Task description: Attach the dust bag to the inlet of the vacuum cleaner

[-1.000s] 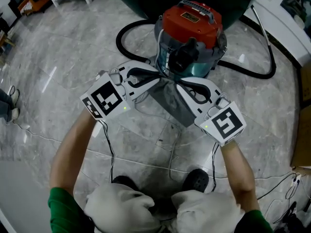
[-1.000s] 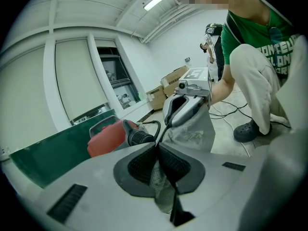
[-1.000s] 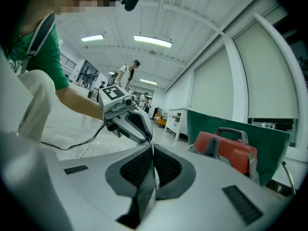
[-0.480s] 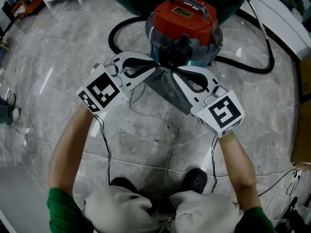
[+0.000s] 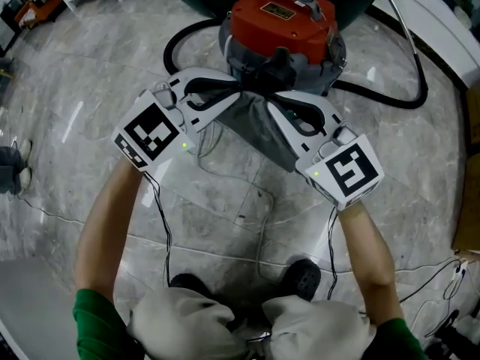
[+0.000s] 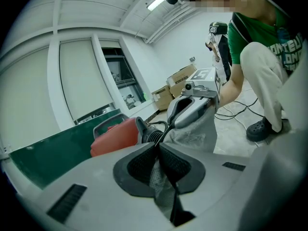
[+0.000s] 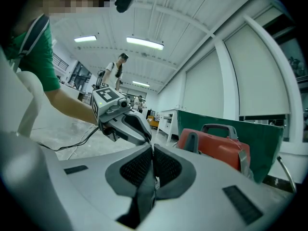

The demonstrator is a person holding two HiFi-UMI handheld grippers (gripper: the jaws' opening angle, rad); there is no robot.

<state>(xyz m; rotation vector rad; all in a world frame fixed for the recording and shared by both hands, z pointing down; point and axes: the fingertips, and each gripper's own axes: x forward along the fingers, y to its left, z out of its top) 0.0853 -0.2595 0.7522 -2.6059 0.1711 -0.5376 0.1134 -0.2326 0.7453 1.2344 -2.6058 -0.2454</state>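
Note:
The vacuum cleaner (image 5: 281,21), red lid on a grey drum, stands on the floor at the top middle of the head view. Its black inlet (image 5: 274,64) faces me. A grey dust bag (image 5: 259,130) hangs stretched between both grippers, its upper edge right at the inlet. My left gripper (image 5: 240,100) is shut on the bag's left edge and my right gripper (image 5: 271,107) on its right edge. Grey fabric (image 6: 158,174) is pinched in the left gripper view, dark fabric (image 7: 147,186) in the right gripper view. The red lid (image 7: 216,146) sits just beyond.
A black hose (image 5: 390,100) loops over the marble floor around the vacuum. Thin white cables (image 5: 225,178) trail under the bag toward the person's shoes (image 5: 304,276). A dark green wall (image 7: 226,121) stands behind the vacuum. Cardboard (image 5: 469,193) lies at the right edge.
Both grippers have carried the bag away from me toward the vacuum; its upper edge now sits against the inlet. Both grips stay closed.

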